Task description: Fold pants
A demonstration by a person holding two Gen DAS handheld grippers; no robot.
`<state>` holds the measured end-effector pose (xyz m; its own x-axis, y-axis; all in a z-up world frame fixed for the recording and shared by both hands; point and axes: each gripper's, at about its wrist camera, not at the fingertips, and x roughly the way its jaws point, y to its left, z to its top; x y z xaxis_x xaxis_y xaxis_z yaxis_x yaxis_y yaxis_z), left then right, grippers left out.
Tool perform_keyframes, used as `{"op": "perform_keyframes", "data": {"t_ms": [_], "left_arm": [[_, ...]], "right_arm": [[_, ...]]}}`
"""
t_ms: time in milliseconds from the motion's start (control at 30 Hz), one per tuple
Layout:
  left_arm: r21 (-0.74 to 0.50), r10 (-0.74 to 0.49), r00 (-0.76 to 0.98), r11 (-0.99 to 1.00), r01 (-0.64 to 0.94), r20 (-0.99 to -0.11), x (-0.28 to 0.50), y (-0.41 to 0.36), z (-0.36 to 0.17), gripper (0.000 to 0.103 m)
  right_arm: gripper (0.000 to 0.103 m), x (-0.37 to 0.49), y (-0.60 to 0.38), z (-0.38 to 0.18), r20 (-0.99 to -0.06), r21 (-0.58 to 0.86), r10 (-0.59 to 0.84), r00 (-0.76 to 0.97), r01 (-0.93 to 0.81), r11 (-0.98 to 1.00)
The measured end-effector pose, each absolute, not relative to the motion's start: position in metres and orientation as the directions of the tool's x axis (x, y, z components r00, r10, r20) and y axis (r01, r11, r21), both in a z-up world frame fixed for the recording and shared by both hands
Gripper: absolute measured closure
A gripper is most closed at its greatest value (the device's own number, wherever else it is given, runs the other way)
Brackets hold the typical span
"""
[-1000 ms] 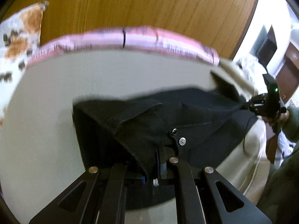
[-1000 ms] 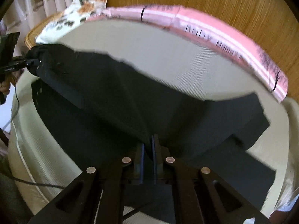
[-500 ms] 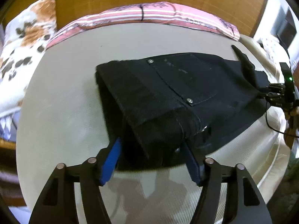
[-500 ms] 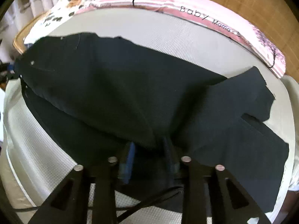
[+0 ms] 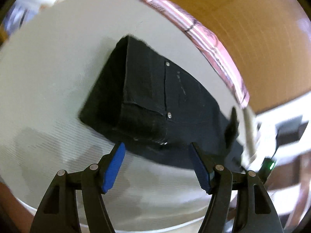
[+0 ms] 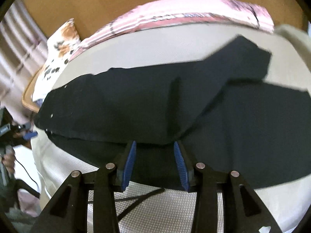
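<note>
Black pants (image 5: 155,101) lie on the pale mattress (image 5: 48,77), folded lengthwise with one half over the other; the waistband end with rivets shows in the left wrist view. In the right wrist view the pants (image 6: 136,104) stretch across the bed, legs splayed at the right. My left gripper (image 5: 156,153) is open and empty, just in front of the waistband edge. My right gripper (image 6: 154,153) is open and empty at the near edge of the pants, its blue pads (image 6: 129,159) beside the fabric. The left gripper also shows at the far left of the right wrist view (image 6: 29,134).
A pink striped blanket (image 6: 175,17) runs along the far side of the mattress against a wooden headboard (image 5: 243,19). A patterned pillow (image 6: 58,44) lies at the far left corner. A dark cable (image 6: 136,198) trails under my right gripper.
Both grippers have let go of the pants and opened. The lifted fabric has dropped flat onto the mattress, and both grippers have drawn back from it.
</note>
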<state>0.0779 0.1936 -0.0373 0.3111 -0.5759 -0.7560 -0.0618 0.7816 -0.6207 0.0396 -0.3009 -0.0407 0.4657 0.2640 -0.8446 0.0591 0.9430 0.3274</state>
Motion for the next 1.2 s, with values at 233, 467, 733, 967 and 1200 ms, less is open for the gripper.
{"op": "perform_keyframes", "data": {"t_ms": [233,467,733,967,1200], "left_arm": [[-0.623,-0.53,0.364,0.751,-0.218,-0.766,0.096,0.193,-0.057,0.035],[-0.569,-0.464,0.38,0.788,-0.237,-0.8,0.105,0.188,-0.065,0.057],[-0.517,-0.427,0.411,0.846,-0.133,-0.805,0.115,0.182,-0.037,0.084],[-0.325,-0.314,0.403,0.945,0.042,-0.86,0.124,0.173,-0.022,0.085],[-0.081,-0.123,0.377,0.989,0.127,-0.918,0.116,0.148,-0.051,0.084]], "right_arm": [[0.063,0.044,-0.332,-0.061,-0.82,0.457,0.33,0.469,0.186,0.87],[0.063,0.071,-0.354,-0.08,-0.781,0.559,0.383,0.493,0.277,0.782],[0.095,0.073,-0.355,-0.064,-0.75,0.578,0.37,0.549,0.27,0.77],[0.096,0.029,-0.349,-0.052,-0.764,0.57,0.363,0.534,0.294,0.767],[0.096,0.015,-0.335,-0.093,-0.825,0.522,0.352,0.443,0.357,0.775]]}}
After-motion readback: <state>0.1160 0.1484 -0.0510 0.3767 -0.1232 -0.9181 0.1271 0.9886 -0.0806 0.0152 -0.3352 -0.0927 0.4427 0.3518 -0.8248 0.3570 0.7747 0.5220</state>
